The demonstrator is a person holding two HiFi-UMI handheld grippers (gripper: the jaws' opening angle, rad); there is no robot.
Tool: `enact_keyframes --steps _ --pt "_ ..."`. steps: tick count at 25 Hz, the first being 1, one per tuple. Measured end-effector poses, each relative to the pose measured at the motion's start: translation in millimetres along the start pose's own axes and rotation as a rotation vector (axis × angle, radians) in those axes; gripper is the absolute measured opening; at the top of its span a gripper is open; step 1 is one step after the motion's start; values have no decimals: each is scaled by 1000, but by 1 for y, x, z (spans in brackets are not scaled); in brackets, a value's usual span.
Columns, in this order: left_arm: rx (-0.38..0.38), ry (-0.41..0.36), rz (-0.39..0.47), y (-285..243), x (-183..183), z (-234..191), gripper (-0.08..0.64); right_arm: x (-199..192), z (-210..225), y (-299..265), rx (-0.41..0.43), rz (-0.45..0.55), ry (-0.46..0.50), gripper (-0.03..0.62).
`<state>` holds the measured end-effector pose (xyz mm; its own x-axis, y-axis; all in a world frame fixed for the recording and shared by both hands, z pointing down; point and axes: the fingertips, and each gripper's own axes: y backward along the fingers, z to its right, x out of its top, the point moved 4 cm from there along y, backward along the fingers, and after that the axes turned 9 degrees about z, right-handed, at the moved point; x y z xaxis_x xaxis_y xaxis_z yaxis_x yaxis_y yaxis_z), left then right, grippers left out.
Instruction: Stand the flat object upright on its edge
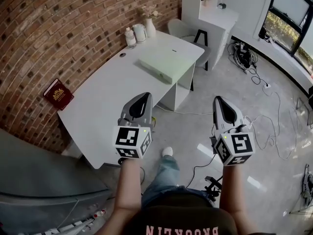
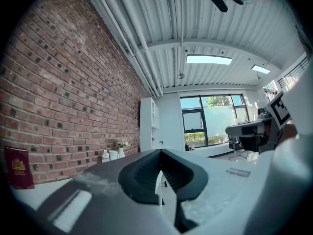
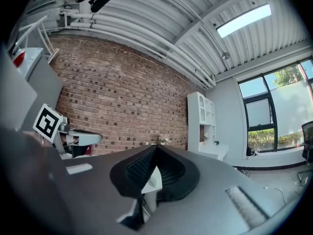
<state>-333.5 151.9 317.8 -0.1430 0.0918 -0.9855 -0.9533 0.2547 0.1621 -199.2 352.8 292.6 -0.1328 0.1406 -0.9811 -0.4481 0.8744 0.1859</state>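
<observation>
Well, with my left gripper [image 1: 145, 97] and right gripper [image 1: 218, 100] both closed tight and empty, reaching in unopened might just shove the book [image 1: 58, 94] sideways.

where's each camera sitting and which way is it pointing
Head view: on the head, steeply down at the white table; shows forearms, left gripper, right gripper.
Left gripper view: on that gripper, level along shut fingers toward windows.
Right gripper view: same, toward the brick wall.
Shared: red book in head and left views.

Grey left gripper [image 1: 145, 96] and right gripper [image 1: 218, 99] carry black-and-white marker cubes [image 1: 133, 141]; the person wears blue jeans [image 1: 164, 177].
</observation>
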Motion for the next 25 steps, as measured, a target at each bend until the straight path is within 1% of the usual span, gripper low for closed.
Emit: enact_keyframes --steps 5,14,20,25 --pt "-3 17 -11 -39 -13 -19 -2 -11 11 -37 27 -1 -10 2" --pt "-45 36 -36 -121 -37 -55 -2 -30 41 -124 13 -20 -5 3" --pt "-51 75 -43 -172 -56 -90 -2 -43 47 -184 61 -32 9 3" --pt "-50 88 -37 -204 -63 -118 -2 -59 49 -228 66 -50 3 3"
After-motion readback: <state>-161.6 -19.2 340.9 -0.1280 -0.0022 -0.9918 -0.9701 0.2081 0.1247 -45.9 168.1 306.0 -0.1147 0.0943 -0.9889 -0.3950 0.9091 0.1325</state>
